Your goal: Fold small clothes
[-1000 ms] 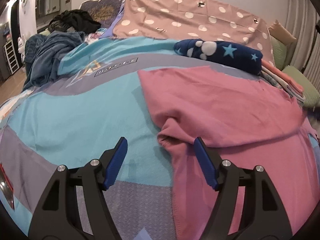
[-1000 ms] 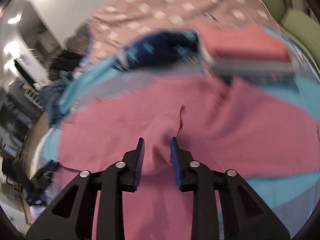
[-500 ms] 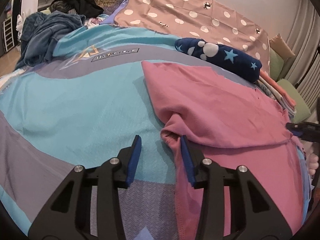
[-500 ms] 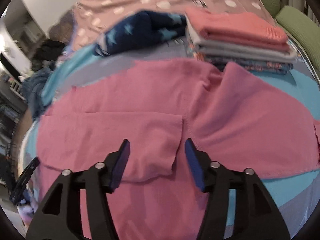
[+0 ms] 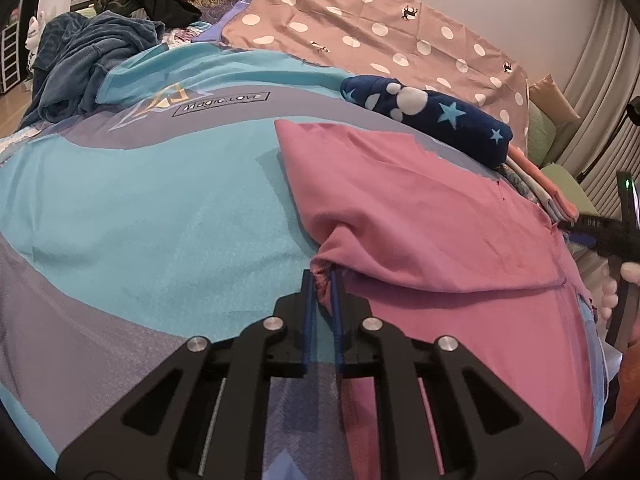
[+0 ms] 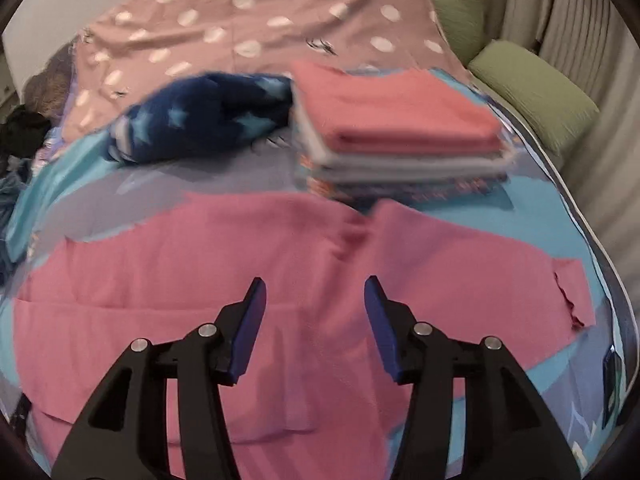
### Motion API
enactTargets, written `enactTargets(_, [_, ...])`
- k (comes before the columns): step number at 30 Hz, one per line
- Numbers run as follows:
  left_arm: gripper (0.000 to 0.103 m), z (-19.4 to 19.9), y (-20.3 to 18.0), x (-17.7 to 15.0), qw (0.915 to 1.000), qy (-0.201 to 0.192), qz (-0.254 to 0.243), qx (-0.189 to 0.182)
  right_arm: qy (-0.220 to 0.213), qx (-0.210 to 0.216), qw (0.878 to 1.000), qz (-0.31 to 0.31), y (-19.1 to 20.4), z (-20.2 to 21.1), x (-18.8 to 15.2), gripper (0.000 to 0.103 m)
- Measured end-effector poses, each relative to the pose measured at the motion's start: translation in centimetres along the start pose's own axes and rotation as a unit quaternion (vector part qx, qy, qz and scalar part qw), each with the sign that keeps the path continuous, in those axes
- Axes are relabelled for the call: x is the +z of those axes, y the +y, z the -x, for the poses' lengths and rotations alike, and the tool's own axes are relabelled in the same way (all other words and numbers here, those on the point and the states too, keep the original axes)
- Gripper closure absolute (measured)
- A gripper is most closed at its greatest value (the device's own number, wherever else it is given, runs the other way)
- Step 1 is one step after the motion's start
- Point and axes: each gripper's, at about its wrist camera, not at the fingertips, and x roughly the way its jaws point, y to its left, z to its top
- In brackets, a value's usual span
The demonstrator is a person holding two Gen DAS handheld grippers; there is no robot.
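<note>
A pink garment [image 5: 420, 208] lies spread on the bed, its upper part folded over the lower part. My left gripper [image 5: 321, 276] is shut on the garment's folded edge at its left side. The garment also fills the right wrist view [image 6: 200, 264]. My right gripper [image 6: 312, 284] is open and empty above the garment's middle. It shows at the right edge of the left wrist view [image 5: 600, 228], held by a hand.
A stack of folded clothes [image 6: 396, 136] and a rolled navy star blanket [image 6: 200, 116] lie beyond the garment. A heap of dark clothes [image 5: 92, 48] lies at the far left of the bed. Green cushions [image 6: 532, 84] sit at the right. The bedspread [image 5: 140, 200] is turquoise and grey.
My left gripper closed from wide open onto the folded edge of the pink garment. My right gripper let go of the garment, opened wide and moved toward the folded stack.
</note>
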Motion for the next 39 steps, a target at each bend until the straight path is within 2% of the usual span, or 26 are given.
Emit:
enactTargets(1, [0.091, -0.1, 0.0, 0.0, 1.0000, 0.002, 0.002, 0.000, -0.002, 0.020, 0.999, 0.033, 2.1, 0.2, 0.3, 0.051])
enactTargets(2, [0.084, -0.2, 0.2, 0.0, 1.0000, 0.003, 0.003, -0.001, 0.004, 0.049, 0.995, 0.082, 5.2, 0.4, 0.6, 0.051])
enactTargets(3, [0.077, -0.2, 0.2, 0.0, 1.0000, 0.004, 0.004, -0.004, 0.010, 0.078, 0.989, 0.124, 8.2, 0.4, 0.7, 0.051])
enactTargets(5, [0.072, -0.2, 0.2, 0.0, 0.9999, 0.002, 0.007, -0.011, 0.020, 0.125, 0.971, 0.203, 14.2, 0.5, 0.7, 0.051])
enactTargets(8, [0.071, -0.4, 0.4, 0.1, 0.9997, 0.003, 0.013, -0.023, 0.021, 0.161, 0.944, 0.288, 22.6, 0.4, 0.5, 0.051])
enactTargets(11, [0.073, -0.6, 0.9, 0.1, 0.9989, 0.004, 0.030, -0.036, 0.052, 0.198, 0.921, 0.331, 29.3, -0.8, 0.4, 0.051])
enactTargets(14, [0.073, -0.8, 1.4, 0.2, 0.9978, 0.005, 0.043, -0.049, 0.065, 0.192, 0.909, 0.365, 34.4, -1.9, 0.0, 0.051])
enactTargets(18, [0.073, -0.9, 1.7, 0.2, 0.9965, 0.002, 0.053, -0.064, 0.084, 0.169, 0.896, 0.401, 38.1, -4.1, -1.0, 0.051])
enactTargets(20, [0.074, -1.0, 1.7, 0.1, 0.9961, 0.002, 0.055, -0.069, 0.087, 0.152, 0.896, 0.409, 39.0, -5.3, -1.4, 0.053])
enactTargets(21, [0.083, -1.0, 1.7, 0.1, 0.9958, 0.001, 0.057, -0.071, 0.087, 0.150, 0.896, 0.410, 39.1, -5.7, -1.5, 0.064])
enactTargets(22, [0.093, -1.0, 1.7, 0.1, 0.9955, 0.001, 0.057, -0.075, 0.092, 0.149, 0.897, 0.406, 39.3, -6.2, -1.5, 0.098])
enactTargets(23, [0.099, -0.9, 1.8, 0.1, 0.9953, 0.000, 0.058, -0.077, 0.092, 0.159, 0.903, 0.388, 39.4, -6.4, -1.1, 0.101])
enactTargets(27, [0.099, -0.5, 1.8, -0.4, 0.9982, 0.008, 0.053, -0.025, 0.071, 0.184, 0.916, 0.350, 39.6, -6.6, 0.5, 0.101])
enactTargets(30, [0.099, -0.1, 1.4, -0.6, 0.9991, 0.007, 0.038, -0.015, 0.065, 0.215, 0.923, 0.311, 39.2, -7.5, 1.8, 0.103])
enactTargets(34, [0.099, -0.3, 1.9, -0.6, 0.9987, 0.013, 0.043, -0.023, 0.101, 0.225, 0.930, 0.271, 37.6, -8.4, 2.5, 0.100])
enactTargets(36, [0.098, -0.3, 2.3, -0.6, 0.9982, 0.012, 0.049, -0.031, 0.081, 0.228, 0.933, 0.266, 35.6, -6.9, 2.8, 0.095])
enactTargets(39, [0.097, 0.3, 2.5, -0.5, 0.9983, -0.002, 0.046, -0.034, 0.053, 0.251, 0.929, 0.265, 30.5, -3.1, 2.2, 0.094])
